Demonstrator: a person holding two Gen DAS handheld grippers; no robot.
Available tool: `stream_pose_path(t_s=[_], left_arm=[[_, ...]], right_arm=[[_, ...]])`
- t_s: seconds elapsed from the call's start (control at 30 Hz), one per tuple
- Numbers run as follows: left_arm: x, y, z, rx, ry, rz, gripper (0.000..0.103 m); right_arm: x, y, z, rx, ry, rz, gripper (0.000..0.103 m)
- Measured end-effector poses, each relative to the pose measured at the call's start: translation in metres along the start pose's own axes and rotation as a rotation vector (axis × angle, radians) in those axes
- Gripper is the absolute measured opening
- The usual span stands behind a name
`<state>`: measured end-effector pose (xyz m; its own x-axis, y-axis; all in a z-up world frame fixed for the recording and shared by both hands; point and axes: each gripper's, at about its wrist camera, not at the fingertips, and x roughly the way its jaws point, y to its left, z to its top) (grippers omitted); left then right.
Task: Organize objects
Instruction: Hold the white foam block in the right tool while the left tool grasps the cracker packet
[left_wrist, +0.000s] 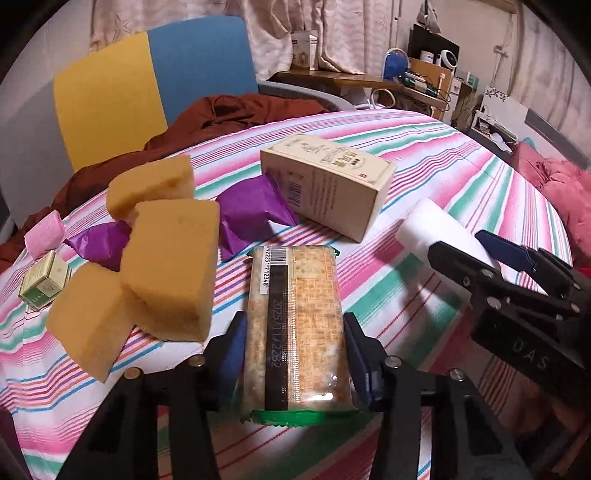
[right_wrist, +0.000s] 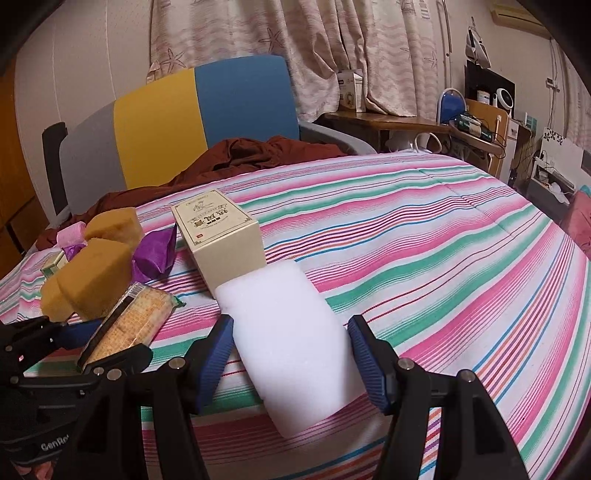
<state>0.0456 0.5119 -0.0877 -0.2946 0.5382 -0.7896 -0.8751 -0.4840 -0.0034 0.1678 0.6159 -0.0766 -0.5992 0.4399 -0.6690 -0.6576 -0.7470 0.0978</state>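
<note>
Clamping the cracker packet (left_wrist: 295, 325), left tool (left_wrist: 295, 354); right tool (right_wrist: 291, 354) grips white foam block (right_wrist: 291, 332); striped bedspread (right_wrist: 443, 240) rightward lies bare.

The cracker pack (left_wrist: 295, 328) has a white sticker near its top with a bar code and the number 922251712348. A black strip runs down the pack with the date 2025/11/22B2 on it. The orange print beside the strip is too small to read. In the left wrist view the right gripper (left_wrist: 476, 243) has the letters DAS on its black body. In the right wrist view the left gripper (right_wrist: 107, 343) says GenRo, and the rest is cut off. The box (left_wrist: 325, 188) has print that cannot be read.
</note>
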Motion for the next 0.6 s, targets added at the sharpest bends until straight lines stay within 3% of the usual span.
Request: stream_pose_path(t_s=[0.27, 0.6], left_arm=[[-0.018, 0.001, -0.022, -0.005, -0.018, 0.009, 0.05], [-0.052, 0.015, -0.061, -0.108, -0.083, 0.046, 0.049]], right_arm=[[-0.003, -0.003, 0.0, 0.009, -0.016, -0.014, 0.064], [-0.023, 0.01, -0.005, -0.017, -0.081, -0.003, 0.062]])
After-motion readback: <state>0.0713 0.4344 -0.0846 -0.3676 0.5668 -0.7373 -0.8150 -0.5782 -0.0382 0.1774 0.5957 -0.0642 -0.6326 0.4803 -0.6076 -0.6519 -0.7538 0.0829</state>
